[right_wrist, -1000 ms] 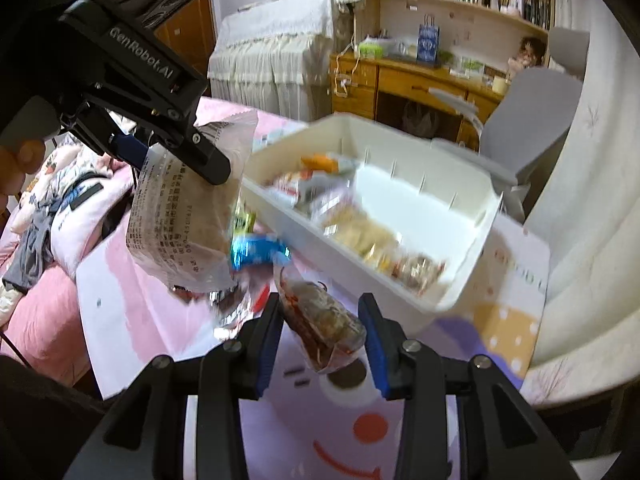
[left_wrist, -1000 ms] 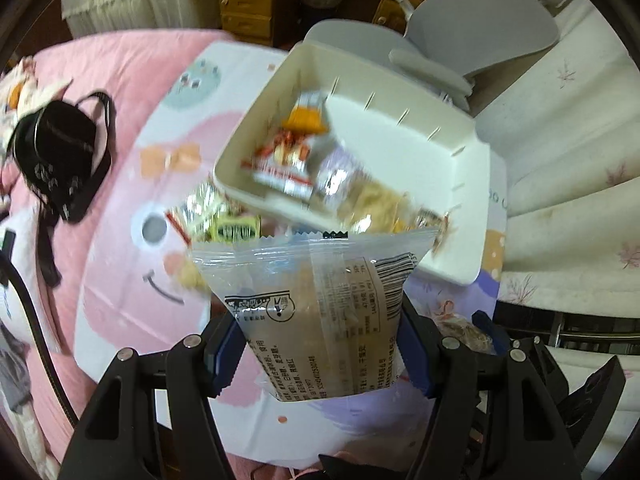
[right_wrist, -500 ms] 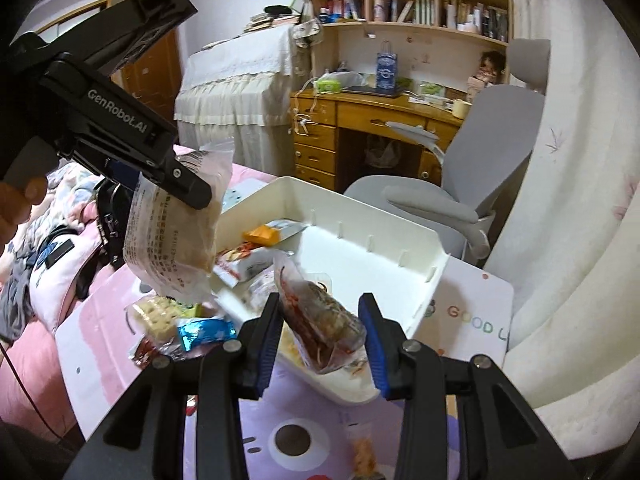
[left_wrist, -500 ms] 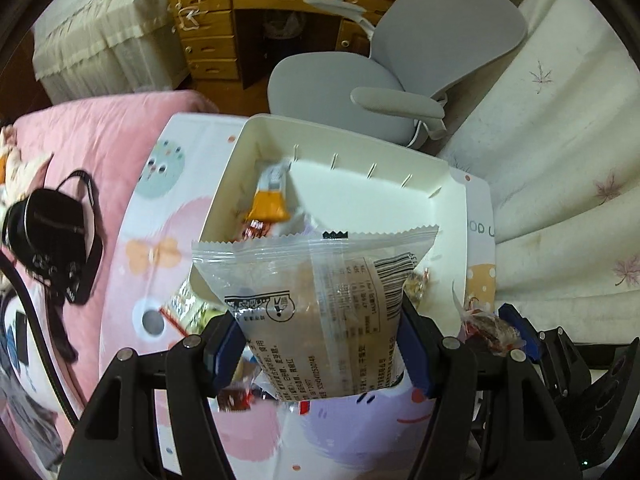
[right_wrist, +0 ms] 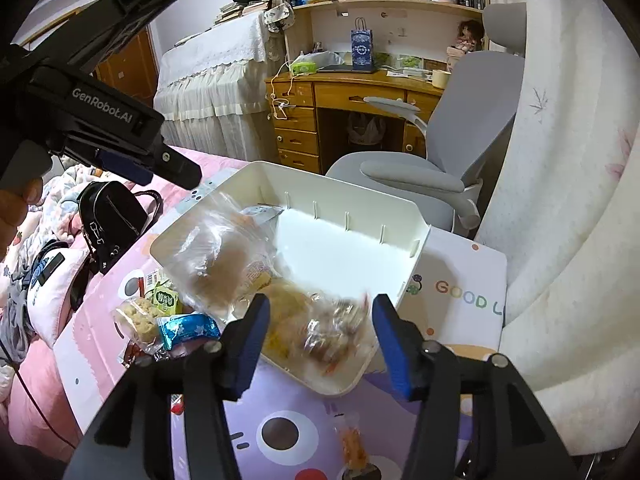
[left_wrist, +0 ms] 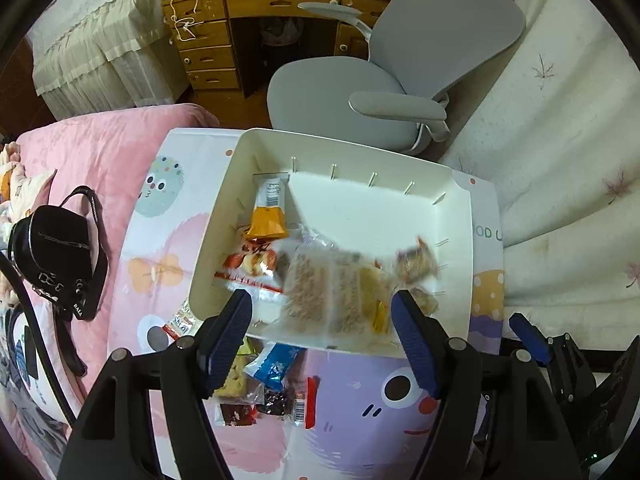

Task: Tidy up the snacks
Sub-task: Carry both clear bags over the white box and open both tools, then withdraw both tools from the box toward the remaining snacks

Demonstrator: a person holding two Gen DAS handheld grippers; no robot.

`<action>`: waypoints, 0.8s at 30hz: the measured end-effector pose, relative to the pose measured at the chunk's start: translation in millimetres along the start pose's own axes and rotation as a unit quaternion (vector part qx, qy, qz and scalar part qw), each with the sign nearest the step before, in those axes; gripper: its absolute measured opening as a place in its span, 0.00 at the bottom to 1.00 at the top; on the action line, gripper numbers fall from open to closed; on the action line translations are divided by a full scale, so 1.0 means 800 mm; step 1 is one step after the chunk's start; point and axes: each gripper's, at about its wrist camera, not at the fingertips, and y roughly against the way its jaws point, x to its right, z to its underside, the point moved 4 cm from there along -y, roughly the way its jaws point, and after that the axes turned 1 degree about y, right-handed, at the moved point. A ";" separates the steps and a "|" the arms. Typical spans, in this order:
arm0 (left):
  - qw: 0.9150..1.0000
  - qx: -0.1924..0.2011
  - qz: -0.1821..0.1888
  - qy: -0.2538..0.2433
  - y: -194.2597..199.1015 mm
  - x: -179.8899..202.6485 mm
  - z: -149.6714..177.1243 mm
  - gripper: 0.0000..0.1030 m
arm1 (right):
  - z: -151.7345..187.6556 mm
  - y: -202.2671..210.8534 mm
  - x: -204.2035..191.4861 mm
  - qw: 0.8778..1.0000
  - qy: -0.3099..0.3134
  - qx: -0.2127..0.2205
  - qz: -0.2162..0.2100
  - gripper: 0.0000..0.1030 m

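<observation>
Leftmost, a black bag (left_wrist: 52,256) lies on the pink bed (left_wrist: 100,144). Loose snacks (left_wrist: 264,380) sit on the cartoon mat (left_wrist: 360,412) just before the white bin (left_wrist: 460,240). Left tool (left_wrist: 322,338) is opening, its pads clear of the big clear packet (left_wrist: 336,292), blurred, inside the bin. Right tool (right_wrist: 320,334) is opening too, gripping nothing; a small blurred packet (right_wrist: 336,328) lies in the bin's near corner

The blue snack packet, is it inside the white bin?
No. The blue packet lies on the mat just outside the bin's near wall, among other loose snacks.
</observation>
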 end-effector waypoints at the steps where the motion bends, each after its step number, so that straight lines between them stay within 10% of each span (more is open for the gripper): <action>1: 1.000 0.003 0.001 0.001 0.004 -0.001 0.002 0.69 | 0.001 0.001 0.000 1.000 -0.002 -0.001 0.001 0.52; 24: 0.999 -0.013 0.009 0.046 0.031 -0.100 0.158 0.65 | 0.081 0.036 0.005 0.990 -0.119 -0.073 0.002 0.52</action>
